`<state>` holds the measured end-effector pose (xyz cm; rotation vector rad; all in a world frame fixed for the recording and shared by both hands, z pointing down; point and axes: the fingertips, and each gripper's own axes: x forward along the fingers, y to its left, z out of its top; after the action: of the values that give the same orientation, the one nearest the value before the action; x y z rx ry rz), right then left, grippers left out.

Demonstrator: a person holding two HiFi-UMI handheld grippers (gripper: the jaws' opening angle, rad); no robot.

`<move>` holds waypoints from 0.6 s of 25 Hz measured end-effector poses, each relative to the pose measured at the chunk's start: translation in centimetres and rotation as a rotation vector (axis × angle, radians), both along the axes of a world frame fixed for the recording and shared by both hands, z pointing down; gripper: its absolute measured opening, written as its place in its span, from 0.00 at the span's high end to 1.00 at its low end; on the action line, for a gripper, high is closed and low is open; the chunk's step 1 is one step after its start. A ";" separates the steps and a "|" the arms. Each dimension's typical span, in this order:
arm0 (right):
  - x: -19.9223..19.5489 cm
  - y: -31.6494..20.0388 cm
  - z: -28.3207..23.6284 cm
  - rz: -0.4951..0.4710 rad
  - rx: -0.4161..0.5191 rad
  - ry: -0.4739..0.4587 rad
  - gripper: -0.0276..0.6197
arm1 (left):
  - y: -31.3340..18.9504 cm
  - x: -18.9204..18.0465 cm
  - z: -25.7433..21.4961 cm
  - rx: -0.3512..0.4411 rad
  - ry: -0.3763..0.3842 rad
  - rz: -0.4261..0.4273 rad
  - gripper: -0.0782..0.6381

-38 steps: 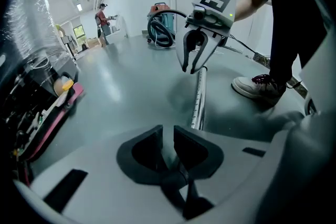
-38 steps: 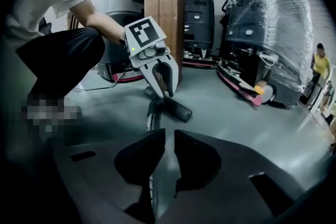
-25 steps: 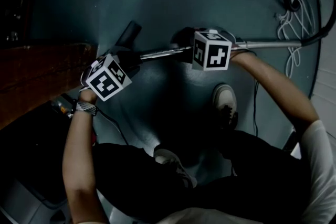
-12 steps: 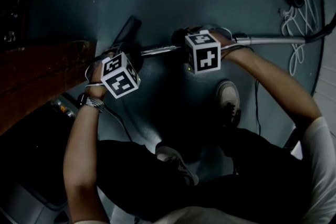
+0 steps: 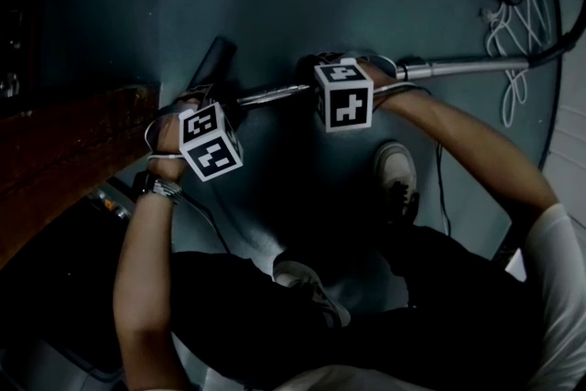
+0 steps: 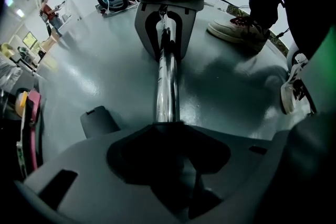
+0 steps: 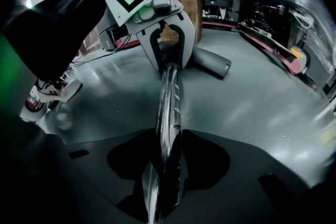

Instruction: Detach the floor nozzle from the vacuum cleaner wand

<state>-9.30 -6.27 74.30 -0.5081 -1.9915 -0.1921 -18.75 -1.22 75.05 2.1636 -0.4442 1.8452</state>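
Both grippers have come down over the wand (image 5: pixel 458 66). The left gripper (image 7: pixel 168 60) straddles its left end and the right gripper (image 6: pixel 165 44) straddles it a little to the right. Both pairs of jaws are closing but do not press on it yet. Farther off, the nozzle (image 5: pixel 218 58) looks still attached, so the pull probably waits for firm grips.

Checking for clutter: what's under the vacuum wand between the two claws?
Grey floor shows under that wand stretch. Beneath the closing left claw and right claw, both straddling it, the floor is covered.
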 end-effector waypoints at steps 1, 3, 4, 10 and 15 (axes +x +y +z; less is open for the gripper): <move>0.0 0.0 0.0 0.011 -0.005 -0.003 0.68 | 0.0 0.0 0.1 -0.006 -0.010 0.001 0.64; 0.1 -0.1 -0.1 0.022 0.001 -0.010 0.68 | 0.0 0.0 0.3 -0.018 -0.034 -0.003 0.64; 0.1 -0.1 0.0 0.024 0.009 -0.010 0.68 | 0.0 -0.1 0.4 -0.023 -0.047 -0.006 0.64; 0.1 -0.1 0.0 0.011 0.047 -0.008 0.70 | -0.1 -0.2 0.6 -0.038 -0.059 -0.020 0.64; 0.2 0.3 -0.3 0.014 0.050 -0.013 0.70 | 0.5 0.0 0.3 -0.064 -0.027 -0.040 0.64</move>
<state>-9.11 -5.98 74.00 -0.4621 -1.9976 -0.2369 -18.80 -0.76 75.39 2.0758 -0.4253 1.8440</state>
